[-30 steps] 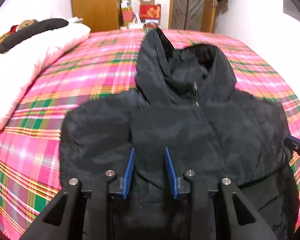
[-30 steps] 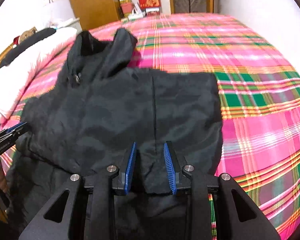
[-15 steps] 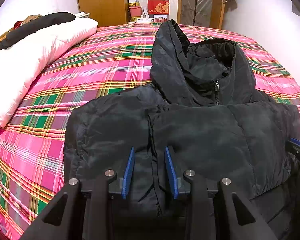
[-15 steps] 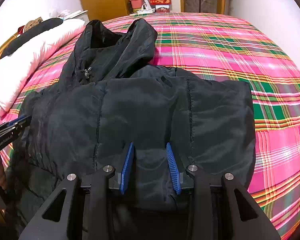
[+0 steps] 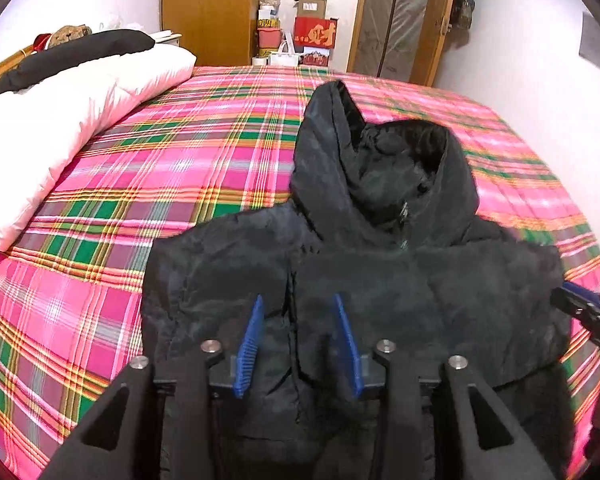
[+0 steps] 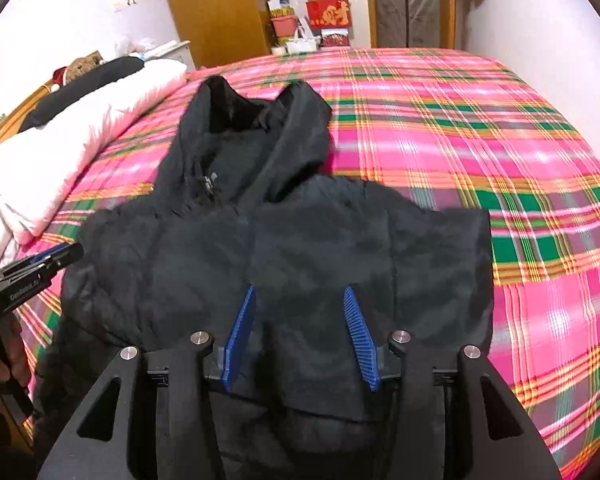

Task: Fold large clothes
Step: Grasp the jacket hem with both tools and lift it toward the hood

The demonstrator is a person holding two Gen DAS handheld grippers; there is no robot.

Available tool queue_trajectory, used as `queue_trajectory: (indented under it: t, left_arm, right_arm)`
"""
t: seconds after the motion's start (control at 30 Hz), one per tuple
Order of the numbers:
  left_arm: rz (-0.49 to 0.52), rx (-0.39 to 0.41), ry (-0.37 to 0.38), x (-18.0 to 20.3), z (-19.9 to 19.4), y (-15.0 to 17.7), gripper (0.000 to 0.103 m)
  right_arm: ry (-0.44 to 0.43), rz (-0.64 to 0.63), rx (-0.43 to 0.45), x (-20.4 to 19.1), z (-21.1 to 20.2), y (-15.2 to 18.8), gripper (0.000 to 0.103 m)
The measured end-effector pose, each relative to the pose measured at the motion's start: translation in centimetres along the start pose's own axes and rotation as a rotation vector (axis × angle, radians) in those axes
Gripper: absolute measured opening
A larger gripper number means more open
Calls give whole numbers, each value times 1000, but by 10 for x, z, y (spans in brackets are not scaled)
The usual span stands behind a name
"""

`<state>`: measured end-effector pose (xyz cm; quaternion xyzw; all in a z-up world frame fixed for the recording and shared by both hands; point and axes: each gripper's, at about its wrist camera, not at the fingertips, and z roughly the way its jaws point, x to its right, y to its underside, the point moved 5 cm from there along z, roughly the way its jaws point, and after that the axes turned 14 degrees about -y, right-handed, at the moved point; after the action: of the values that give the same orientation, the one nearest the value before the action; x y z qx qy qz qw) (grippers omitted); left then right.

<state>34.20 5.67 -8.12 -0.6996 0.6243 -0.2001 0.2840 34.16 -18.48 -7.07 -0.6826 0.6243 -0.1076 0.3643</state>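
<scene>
Both tools, left (image 5: 298, 340) and right (image 6: 300, 336), were spreading their jaws, nothing pinched, just above the black jacket (image 5: 380, 280) lying folded on the plaid bed (image 5: 140, 184).

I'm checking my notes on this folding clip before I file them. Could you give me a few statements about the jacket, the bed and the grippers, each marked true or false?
1. The black hooded jacket lies on a pink plaid bedspread. True.
2. The hood points toward the far end of the bed. True.
3. The right gripper is clamped on a sleeve. False: its jaws are opening, with jacket fabric below them, not pinched.
4. The jacket's zip is open all the way down. False: it is closed up to the collar.
5. A white pillow lies beside the jacket. True.
6. The left gripper holds the pillow. False: it is over the jacket, jaws opening.
</scene>
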Motion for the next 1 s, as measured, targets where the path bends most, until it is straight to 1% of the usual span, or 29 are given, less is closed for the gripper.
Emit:
queue_trajectory:
  t: [0.13,0.23,0.4,0.47,0.53,0.63,0.7,0.77,0.87,0.9,0.93,0.97,1.0]
  left_arm:
    - [-7,-8,40,4,7,-23,44]
    - [6,5,60,13,17,-51,46]
    - [57,28,55,32,50,-105,50]
    - [83,24,40,40,69,-124,51]
    - [90,5,32,47,90,-139,51]
    - [86,-21,8,54,123,-155,51]
    - [72,-40,3,56,142,-159,51]
    - [61,-53,-13,59,160,-164,51]
    - [63,-68,-8,64,179,-167,50]
    - [63,-70,1,66,182,-168,47]
    - [61,-69,19,68,183,-168,27]
    - [61,-72,28,69,184,-167,12]
    - [56,-75,37,69,182,-165,9]
  right_arm:
    - [-15,2,4,0,13,-26,47]
    - [-4,-25,9,2,26,-50,47]
    - [1,-20,1,16,59,-97,47]
    - [9,-21,3,23,72,-116,47]
    - [4,-9,7,29,84,-133,47]
    - [3,16,-4,38,109,-157,47]
    - [13,26,-15,43,126,-169,47]
    - [31,19,-35,48,142,-176,47]
    - [66,0,-84,54,164,-180,47]
    - [82,-2,-97,56,169,-181,36]
    - [86,-4,-104,57,171,-180,25]
    - [70,-3,-101,56,170,-179,12]
    - [59,-10,-84,53,165,-178,11]
